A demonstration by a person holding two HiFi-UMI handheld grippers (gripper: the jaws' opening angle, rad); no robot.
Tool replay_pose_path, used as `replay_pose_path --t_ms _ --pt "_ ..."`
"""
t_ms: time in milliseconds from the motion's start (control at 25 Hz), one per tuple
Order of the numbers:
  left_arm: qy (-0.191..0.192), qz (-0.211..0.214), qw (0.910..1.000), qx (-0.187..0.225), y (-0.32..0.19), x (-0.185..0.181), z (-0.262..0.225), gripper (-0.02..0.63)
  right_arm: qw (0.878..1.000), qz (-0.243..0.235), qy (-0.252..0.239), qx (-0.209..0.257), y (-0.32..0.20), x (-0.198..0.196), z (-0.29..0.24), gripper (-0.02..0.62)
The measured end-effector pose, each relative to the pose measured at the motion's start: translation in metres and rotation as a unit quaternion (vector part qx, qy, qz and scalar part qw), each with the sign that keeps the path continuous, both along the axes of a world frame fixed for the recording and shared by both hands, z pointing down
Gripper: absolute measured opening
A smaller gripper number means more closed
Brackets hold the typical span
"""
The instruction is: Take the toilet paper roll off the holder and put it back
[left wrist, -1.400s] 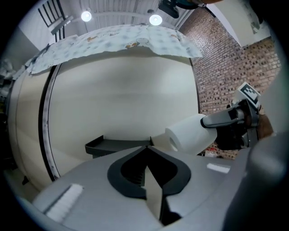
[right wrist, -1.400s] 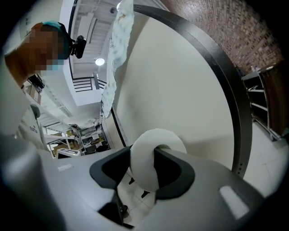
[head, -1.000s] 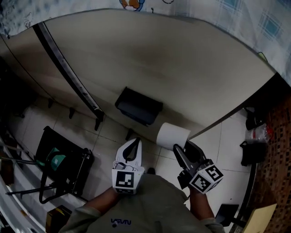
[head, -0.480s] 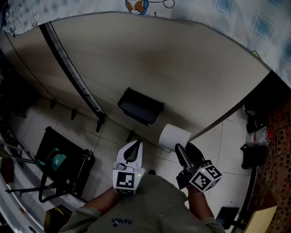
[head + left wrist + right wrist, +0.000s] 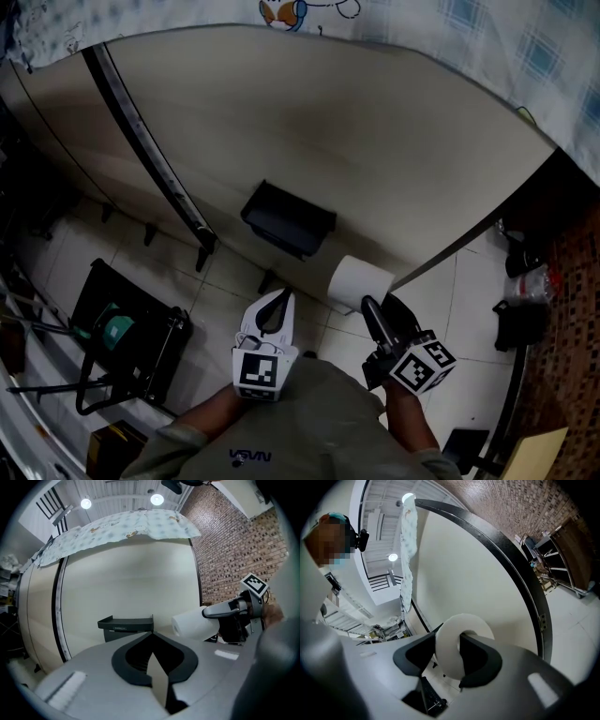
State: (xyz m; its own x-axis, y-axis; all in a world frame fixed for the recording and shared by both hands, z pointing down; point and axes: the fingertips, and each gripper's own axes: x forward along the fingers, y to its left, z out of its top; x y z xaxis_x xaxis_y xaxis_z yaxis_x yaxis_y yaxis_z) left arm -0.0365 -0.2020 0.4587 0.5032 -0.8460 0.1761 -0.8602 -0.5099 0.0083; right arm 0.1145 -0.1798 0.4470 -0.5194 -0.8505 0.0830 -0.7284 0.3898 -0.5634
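The white toilet paper roll (image 5: 357,280) hangs in the air just right of and below the dark holder (image 5: 286,219) on the cream wall, apart from it. My right gripper (image 5: 377,305) is shut on the roll. In the right gripper view the roll (image 5: 451,641) sits between the two dark jaws, one jaw at its core. My left gripper (image 5: 277,298) is shut and empty, below the holder. The left gripper view shows the holder (image 5: 125,625) as an empty shelf-like bracket, with the roll (image 5: 193,624) to its right.
A cream curved wall panel (image 5: 356,131) with a black strip (image 5: 150,150) carries the holder. A black stand (image 5: 127,333) with a green object sits on the tiled floor at left. Dark bags (image 5: 520,281) lie by the brick wall at right.
Almost nothing: the roll stays in my right gripper beside the holder, and the head view has shifted only slightly.
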Motion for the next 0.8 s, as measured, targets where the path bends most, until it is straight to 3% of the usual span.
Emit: replay_pose_path --t_ms 800 --pt "0.001 -0.02 0.9997 0.015 -0.0057 -0.0004 0.0013 0.008 1.0 -0.002 0.001 -0.007 -0.0056 0.0052 0.0067 0.161"
